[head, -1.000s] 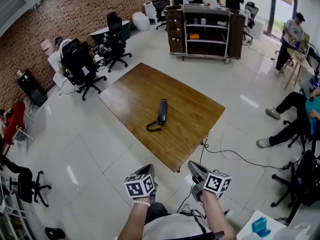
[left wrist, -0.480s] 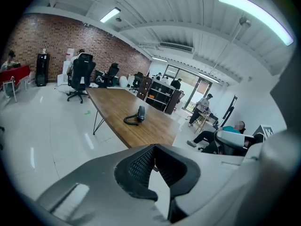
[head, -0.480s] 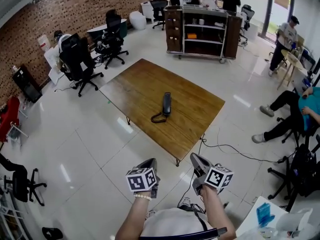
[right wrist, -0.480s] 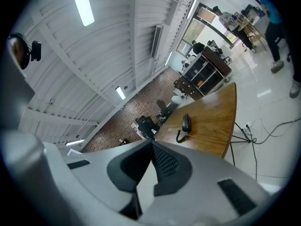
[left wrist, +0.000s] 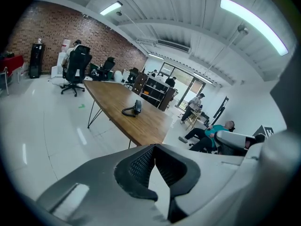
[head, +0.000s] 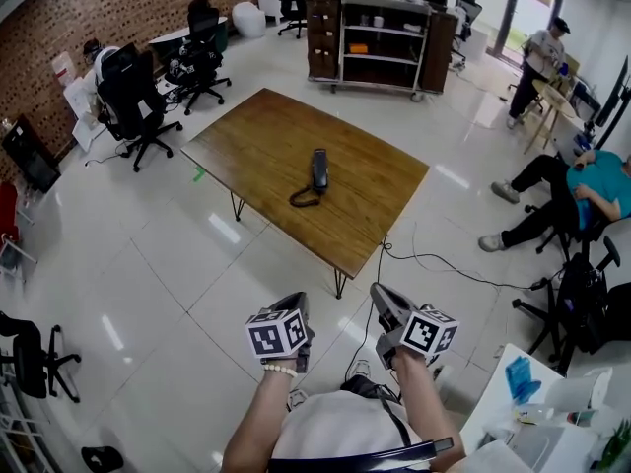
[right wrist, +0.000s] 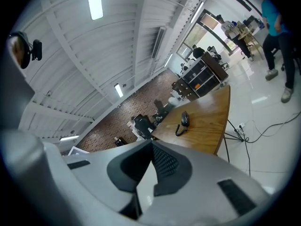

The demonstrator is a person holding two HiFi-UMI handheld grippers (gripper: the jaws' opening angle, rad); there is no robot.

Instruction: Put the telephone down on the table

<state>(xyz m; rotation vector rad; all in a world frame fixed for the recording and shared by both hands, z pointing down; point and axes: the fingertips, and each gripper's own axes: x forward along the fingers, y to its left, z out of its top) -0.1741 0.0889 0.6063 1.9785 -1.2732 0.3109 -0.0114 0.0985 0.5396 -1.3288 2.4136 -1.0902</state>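
A black telephone with its coiled cord lies flat near the middle of the wooden table. Both grippers hang over the white floor, well short of the table's near edge. My left gripper is shut with nothing between its fingers. My right gripper beside it is also shut and holds nothing. The left gripper view shows the left gripper with the telephone far off on the table. In the right gripper view the telephone is small and distant beyond the right gripper.
Black office chairs stand left of the table by the brick wall. A dark shelf cart stands behind it. A seated person is at the right, and cables run across the floor by the table's near corner.
The table and telephone now sit farther away and higher in the head view. Both grippers have drawn back from the table together; their jaws stay shut. The telephone has not moved on the table.
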